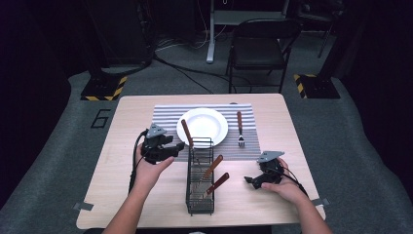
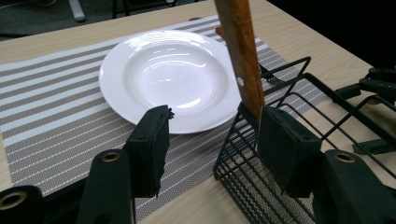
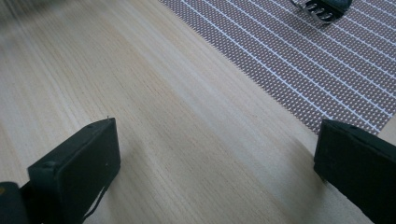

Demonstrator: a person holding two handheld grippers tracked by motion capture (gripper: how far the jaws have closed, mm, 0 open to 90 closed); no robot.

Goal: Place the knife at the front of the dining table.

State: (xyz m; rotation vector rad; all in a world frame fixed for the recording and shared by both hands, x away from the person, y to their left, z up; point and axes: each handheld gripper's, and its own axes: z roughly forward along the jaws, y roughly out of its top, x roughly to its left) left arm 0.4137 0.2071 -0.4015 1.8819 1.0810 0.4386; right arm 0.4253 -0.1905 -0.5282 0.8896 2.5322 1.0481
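Observation:
A black wire cutlery basket (image 1: 199, 195) (image 2: 299, 65) stands mid-table. At its far end a wooden-handled utensil (image 1: 186, 132) (image 2: 240, 51) rises steeply, its lower part hidden in the basket. My left gripper (image 1: 176, 146) (image 2: 212, 119) is open just left of it. The handle rests against the inner side of the right pad while the left pad stays well clear. Two more wooden-handled utensils (image 1: 213, 166) lean in the basket. My right gripper (image 1: 248, 180) (image 3: 215, 135) is open and low over bare table, with nothing between its jaws.
A white plate (image 1: 202, 126) (image 2: 159, 74) sits on a striped placemat (image 1: 163, 117) (image 2: 46, 107) (image 3: 303, 60) behind the basket. A fork (image 1: 239, 127) (image 3: 322, 8) lies on the mat right of the plate. A black chair (image 1: 258, 46) stands beyond the table.

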